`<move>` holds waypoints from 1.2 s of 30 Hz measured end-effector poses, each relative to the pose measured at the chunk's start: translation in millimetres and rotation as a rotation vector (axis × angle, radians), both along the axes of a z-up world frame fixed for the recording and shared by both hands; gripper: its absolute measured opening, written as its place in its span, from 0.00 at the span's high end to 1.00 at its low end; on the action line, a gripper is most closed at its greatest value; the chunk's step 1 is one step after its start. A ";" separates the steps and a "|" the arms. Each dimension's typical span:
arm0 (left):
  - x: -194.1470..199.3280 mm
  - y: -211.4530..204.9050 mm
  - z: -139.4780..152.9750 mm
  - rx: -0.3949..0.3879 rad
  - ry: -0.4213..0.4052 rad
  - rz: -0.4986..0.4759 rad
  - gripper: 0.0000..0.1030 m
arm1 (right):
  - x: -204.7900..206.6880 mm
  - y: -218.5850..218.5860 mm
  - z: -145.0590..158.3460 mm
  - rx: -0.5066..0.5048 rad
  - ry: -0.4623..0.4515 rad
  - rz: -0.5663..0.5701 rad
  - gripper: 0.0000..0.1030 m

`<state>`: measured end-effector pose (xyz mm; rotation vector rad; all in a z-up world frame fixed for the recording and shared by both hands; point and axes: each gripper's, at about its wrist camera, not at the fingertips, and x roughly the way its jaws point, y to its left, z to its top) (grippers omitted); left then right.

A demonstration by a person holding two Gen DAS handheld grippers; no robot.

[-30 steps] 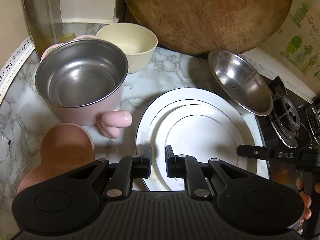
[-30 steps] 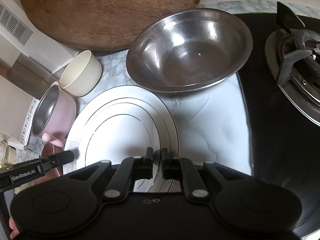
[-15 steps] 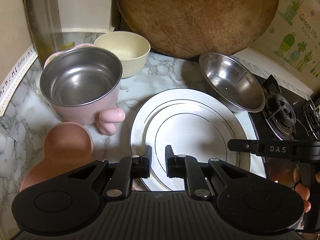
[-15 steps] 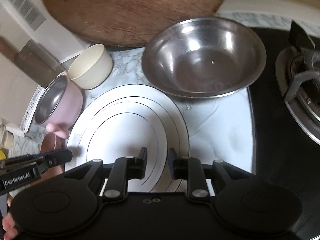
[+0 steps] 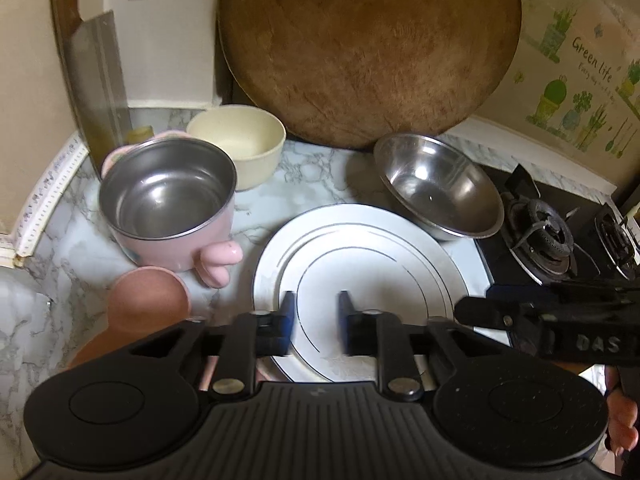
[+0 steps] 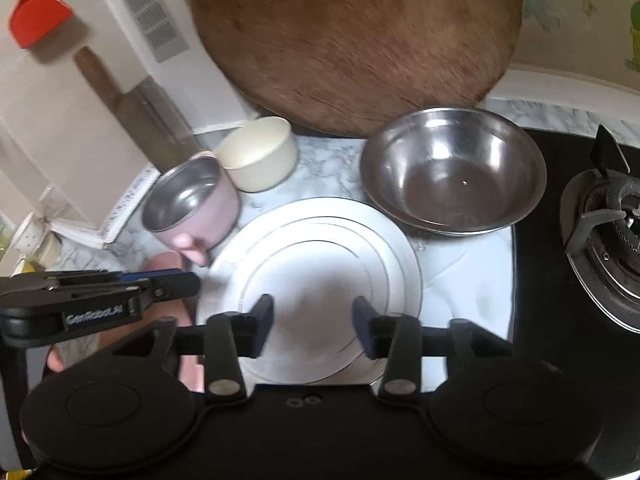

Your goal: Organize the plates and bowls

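Looking down: we see a marble counter [image 5: 304, 176] from both wrist views, with the dishes spread across it.
Left gripper [image 5: 314, 320]: we hold it above the near edge of the white plates; its jaws are opening, a narrow gap so far, with nothing between them and no pad on the plate.
Right gripper [image 6: 312, 322]: we hold it over the near part of the same plates; its jaws are opening too, wider than the left, and nothing is between them.
White plates [image 5: 360, 264]: they lie flat in the middle of the counter, stacked by the look of the concentric rims; how many there are we cannot tell.
Steel bowl [image 6: 452, 168]: it sits upright at the far right of the plates, just beside their rim, next to the black gas stove [image 6: 600, 216].
Pink pot [image 5: 168, 204]: steel-lined, upright, left of the plates, its pink handle pointing near and right.
Cream bowl [image 5: 240, 144]: upright, just beyond the pink pot, touching or nearly touching it.
Pink dish [image 5: 148, 300]: near left, by the pot's handle, partly hidden behind the left gripper.
Round wooden board [image 5: 368, 48]: it leans against the far wall behind the bowls.
Hands: a few of our fingers [image 5: 624, 420] show at the right edge of the left view.
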<state>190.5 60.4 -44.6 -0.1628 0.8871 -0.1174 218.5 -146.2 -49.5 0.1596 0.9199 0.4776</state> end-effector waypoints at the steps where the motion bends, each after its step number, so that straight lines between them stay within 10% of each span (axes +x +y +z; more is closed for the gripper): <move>1: -2.9 1.4 2.5 -0.003 -0.010 0.005 0.53 | -3.0 -0.5 2.3 0.008 -0.005 0.002 0.43; 3: -11.0 3.8 8.3 -0.001 -0.038 0.023 0.38 | -10.0 -0.7 7.5 0.014 -0.022 0.007 0.36; 12: -52.4 16.1 22.2 0.045 -0.081 0.074 0.27 | -47.4 7.5 25.8 0.019 -0.093 0.044 0.02; 36: -58.0 127.7 -16.6 0.164 -0.021 -0.032 0.24 | -102.7 96.7 -3.6 -0.072 0.051 -0.082 0.01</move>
